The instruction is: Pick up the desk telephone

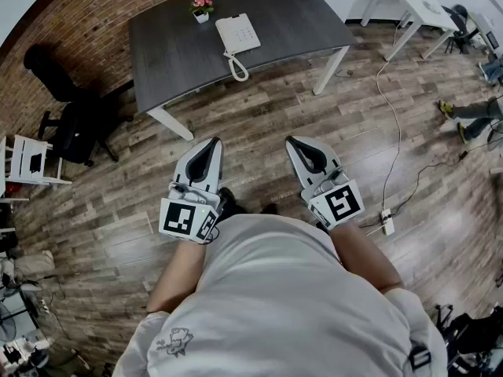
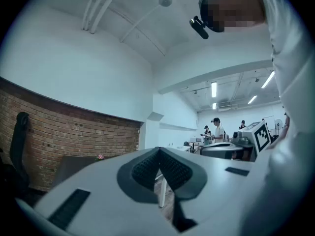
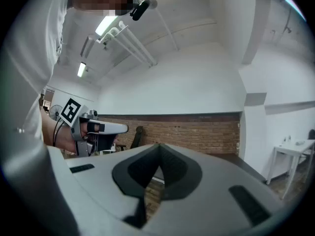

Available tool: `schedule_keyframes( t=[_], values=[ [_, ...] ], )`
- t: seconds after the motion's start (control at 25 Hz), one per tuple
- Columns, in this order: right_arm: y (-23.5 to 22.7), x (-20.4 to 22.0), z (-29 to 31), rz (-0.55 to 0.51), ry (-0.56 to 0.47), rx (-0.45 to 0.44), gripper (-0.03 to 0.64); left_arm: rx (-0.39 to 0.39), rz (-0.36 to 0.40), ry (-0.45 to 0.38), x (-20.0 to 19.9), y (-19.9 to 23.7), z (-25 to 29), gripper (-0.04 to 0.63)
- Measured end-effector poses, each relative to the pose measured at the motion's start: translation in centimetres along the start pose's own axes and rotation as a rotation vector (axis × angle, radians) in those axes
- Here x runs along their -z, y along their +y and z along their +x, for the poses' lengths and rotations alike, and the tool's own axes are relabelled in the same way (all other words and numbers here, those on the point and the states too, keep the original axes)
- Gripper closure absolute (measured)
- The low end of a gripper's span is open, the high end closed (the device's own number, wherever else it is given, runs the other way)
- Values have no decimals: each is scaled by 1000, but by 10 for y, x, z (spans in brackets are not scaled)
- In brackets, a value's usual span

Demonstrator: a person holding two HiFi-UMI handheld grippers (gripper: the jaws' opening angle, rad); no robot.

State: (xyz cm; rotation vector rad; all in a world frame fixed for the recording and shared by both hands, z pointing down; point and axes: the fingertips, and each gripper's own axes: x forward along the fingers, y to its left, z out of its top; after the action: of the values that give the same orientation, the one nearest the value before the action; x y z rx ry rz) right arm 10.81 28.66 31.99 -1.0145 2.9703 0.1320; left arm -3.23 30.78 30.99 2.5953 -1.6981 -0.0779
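- The left claw (image 1: 213, 143) is clenched: in the left gripper view its two dark pads (image 2: 147, 167) meet at the tips with nothing between them.
- The right claw (image 1: 293, 142) is clenched too, pads pressed together and empty.
- Both claws are held level side by side in front of the person, above the wooden floor (image 1: 259, 120), pointing towards 12 o'clock.
- The white telephone (image 1: 237, 34) lies flat on the dark grey worktop (image 1: 283, 22), at 12 o'clock from the claws and well apart from them.
- Its coiled cord (image 1: 236, 69) loops on the worktop at the telephone's 6 o'clock.
- A small flower pot (image 1: 202, 9) stands just beside the telephone, at its 10 o'clock.
- A black office chair (image 1: 75, 124) stands at the worktop's 8 o'clock.
- A white table (image 1: 416, 2) stands at the worktop's 2 o'clock.
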Motion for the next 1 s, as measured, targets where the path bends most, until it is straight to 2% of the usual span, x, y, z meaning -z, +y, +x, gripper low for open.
schedule_keyframes(
  t=[0.32, 0.68, 0.96, 1.0],
  values=[
    [1, -2, -1, -2, -10, -18, 614, -12, -37, 0, 2, -1, 1, 584],
    [-5, 2, 0, 13, -10, -15, 614, -1, -12, -4, 2, -5, 2, 584],
    [-20, 6, -1, 48, -12, 32, 612, 9, -9, -6, 2, -9, 7, 583],
    [-22, 6, -1, 48, -13, 37, 612, 13, -11, -7, 2, -10, 8, 563]
  ],
)
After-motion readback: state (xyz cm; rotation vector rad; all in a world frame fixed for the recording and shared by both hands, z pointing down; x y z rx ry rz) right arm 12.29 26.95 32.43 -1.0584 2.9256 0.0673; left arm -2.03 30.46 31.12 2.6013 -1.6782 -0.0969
